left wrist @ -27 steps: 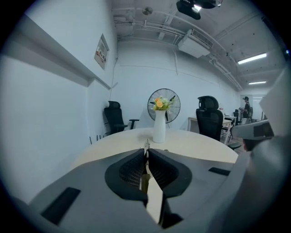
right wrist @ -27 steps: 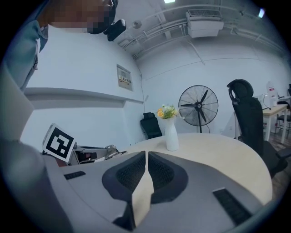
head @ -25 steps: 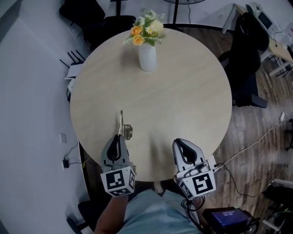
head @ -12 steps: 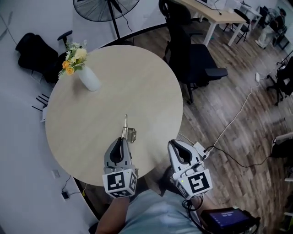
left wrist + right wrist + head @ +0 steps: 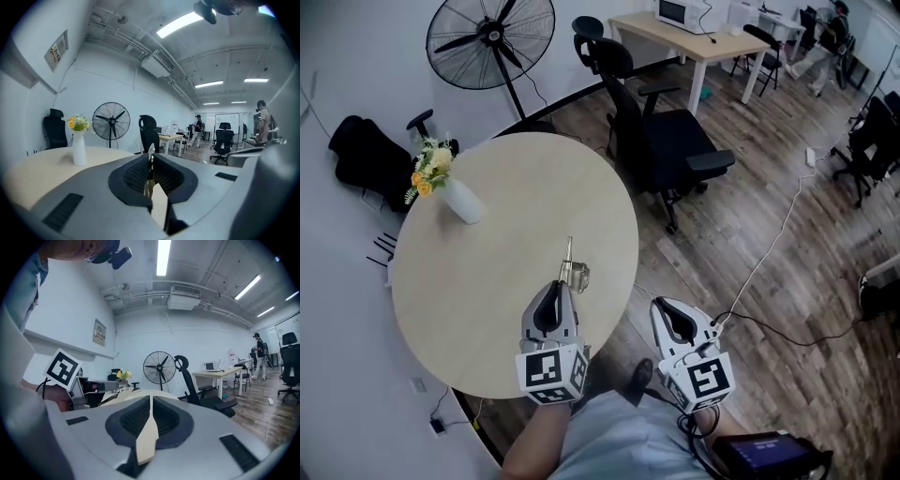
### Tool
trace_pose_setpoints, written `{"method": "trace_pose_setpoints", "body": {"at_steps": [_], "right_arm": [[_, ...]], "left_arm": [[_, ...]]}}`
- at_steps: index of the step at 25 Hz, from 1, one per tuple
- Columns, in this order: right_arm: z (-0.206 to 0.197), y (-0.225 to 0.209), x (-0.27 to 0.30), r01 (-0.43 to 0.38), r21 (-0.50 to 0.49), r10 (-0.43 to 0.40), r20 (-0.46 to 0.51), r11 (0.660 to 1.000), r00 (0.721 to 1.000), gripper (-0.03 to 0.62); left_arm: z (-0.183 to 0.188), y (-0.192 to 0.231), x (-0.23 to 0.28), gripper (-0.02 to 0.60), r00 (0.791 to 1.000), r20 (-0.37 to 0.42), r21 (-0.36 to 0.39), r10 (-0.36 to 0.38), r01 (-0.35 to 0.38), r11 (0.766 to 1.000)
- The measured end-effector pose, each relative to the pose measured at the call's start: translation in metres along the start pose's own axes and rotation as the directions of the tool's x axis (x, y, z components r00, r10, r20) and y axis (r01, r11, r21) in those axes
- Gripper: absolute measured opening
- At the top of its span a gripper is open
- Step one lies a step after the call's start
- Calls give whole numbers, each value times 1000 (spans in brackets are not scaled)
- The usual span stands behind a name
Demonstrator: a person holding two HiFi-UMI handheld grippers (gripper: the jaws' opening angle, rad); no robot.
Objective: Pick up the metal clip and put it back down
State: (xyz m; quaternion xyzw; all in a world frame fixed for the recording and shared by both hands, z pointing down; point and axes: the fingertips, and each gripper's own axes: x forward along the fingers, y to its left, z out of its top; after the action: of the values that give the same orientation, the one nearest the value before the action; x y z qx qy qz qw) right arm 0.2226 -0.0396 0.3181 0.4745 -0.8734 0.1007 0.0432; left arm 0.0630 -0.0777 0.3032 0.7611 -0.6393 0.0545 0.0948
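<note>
Over the table, near its edge, the left gripper gripped the clip tightly, apparently clear of the top, ready to set it down, while the right gripper, jaws pressed together on nothing, hung idle above the floor.

Left gripper grips metal clip above round table, near its edge. Right gripper off-table, over wood floor. Flower vase far side.
</note>
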Motion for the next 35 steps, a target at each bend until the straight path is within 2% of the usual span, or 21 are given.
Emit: {"method": "trace_pose_setpoints", "body": {"at_steps": [7, 14, 21, 26, 35], "right_arm": [[-5, -38, 8, 47, 20, -47, -16, 999, 999, 49], [-18, -92, 69, 95, 53, -92, -69, 994, 993, 49], [-60, -136, 135, 98, 140, -74, -171, 985, 982, 49], [-101, -156, 167, 129, 207, -72, -261, 970, 963, 49], [-154, -171, 188, 149, 243, -58, -346, 958, 936, 49]], "left_arm": [[7, -17, 46, 44, 999, 0, 16, -33, 33, 999], [-11, -3, 142, 44, 997, -59, 10, -47, 47, 999], [-61, 27, 244, 44, 985, -167, -10, -40, 39, 999], [-96, 47, 299, 44, 979, -204, 0, -18, 19, 1000], [-160, 60, 333, 45, 963, -268, 24, 10, -4, 1000]]}}
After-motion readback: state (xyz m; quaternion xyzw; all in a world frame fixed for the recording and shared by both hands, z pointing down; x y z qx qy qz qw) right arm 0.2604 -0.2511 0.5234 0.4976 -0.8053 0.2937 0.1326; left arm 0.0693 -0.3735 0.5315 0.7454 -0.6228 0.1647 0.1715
